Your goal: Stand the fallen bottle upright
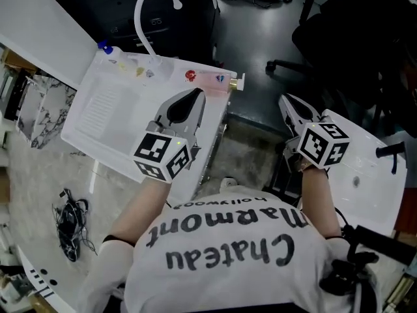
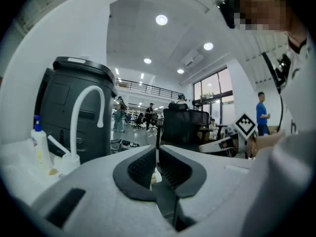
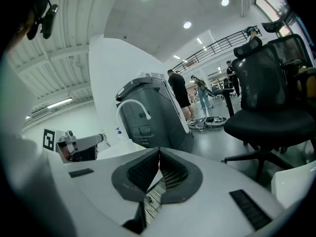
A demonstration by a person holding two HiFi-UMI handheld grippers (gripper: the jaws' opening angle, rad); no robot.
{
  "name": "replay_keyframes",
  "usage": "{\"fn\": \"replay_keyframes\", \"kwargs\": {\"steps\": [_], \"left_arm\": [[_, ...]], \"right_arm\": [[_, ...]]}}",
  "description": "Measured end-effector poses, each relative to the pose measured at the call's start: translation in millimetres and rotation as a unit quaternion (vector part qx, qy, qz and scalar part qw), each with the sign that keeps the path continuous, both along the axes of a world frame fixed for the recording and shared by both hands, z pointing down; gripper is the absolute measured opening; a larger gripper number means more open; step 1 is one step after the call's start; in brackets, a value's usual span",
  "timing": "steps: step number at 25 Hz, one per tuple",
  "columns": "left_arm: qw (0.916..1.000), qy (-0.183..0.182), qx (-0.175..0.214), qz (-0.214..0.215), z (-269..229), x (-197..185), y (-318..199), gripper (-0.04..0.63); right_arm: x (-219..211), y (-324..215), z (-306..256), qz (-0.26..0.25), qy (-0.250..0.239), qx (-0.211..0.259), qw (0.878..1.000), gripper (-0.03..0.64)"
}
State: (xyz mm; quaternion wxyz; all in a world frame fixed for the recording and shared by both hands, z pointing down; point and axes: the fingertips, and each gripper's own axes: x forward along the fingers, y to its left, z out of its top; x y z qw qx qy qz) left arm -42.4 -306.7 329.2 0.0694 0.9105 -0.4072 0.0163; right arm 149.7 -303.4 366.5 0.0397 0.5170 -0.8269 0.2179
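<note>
- We hold the left gripper (image 1: 196, 97) over the right part of the white sink tray (image 1: 104, 113). Its jaws are pressed together with nothing between them.
- Its tips point towards the tray's far rim, close to the fallen bottle (image 1: 214, 80) but not touching it.
- The fallen bottle lies on its side along that far rim, near the right corner. It looks clear with a pinkish tint, and its pale cap (image 1: 237, 81) sticks out past the tray's edge.
- We carry the right gripper (image 1: 288, 103) off to the right of the tray, above the dark floor and well away from the bottle. Its jaws are also closed tip to tip and hold nothing.
- A curved white faucet (image 1: 148, 8) rises from the back of the tray. Beside it, at the far left corner, a blue-capped bottle (image 1: 104, 47) stands upright.
- Each gripper has its marker cube nearest us: the left cube (image 1: 163, 155) is over the tray's near edge, and the right cube (image 1: 324, 143) is beside a white table (image 1: 368, 178).
- A tangle of black cable (image 1: 68, 222) lies on the pale marbled counter to our left.
- Behind the faucet stands a dark grey cabinet (image 2: 64, 112), and a black office chair (image 3: 269, 95) is on the floor to the right.
</note>
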Motion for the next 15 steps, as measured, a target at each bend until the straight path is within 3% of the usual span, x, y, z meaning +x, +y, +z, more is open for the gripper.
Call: {"fn": "replay_keyframes", "kwargs": {"steps": [4, 7, 10, 13, 15], "left_arm": [[0.9937, -0.090, 0.004, 0.066, 19.2, 41.6, -32.8, 0.017], [0.9787, -0.177, 0.011, 0.103, 36.5, 63.2, -55.5, 0.031], [0.9547, -0.246, -0.002, 0.168, 64.4, 80.7, -64.5, 0.223], [0.9241, -0.305, -0.015, 0.230, 95.1, 94.0, -68.2, 0.227], [0.8967, -0.357, -0.012, 0.262, 117.4, 98.5, -72.2, 0.227]], "right_arm": [[8.9, -14.9, 16.4, 0.001, -0.006, -0.013, 1.000, 0.011], [11.8, -25.0, 23.6, -0.003, -0.011, -0.019, 1.000, 0.011], [13.6, -31.7, 28.6, -0.005, -0.014, -0.026, 1.000, 0.011], [20.5, -37.0, 31.9, -0.001, -0.013, -0.031, 0.999, 0.011], [28.0, -39.9, 35.6, 0.005, -0.013, -0.035, 0.999, 0.011]]}}
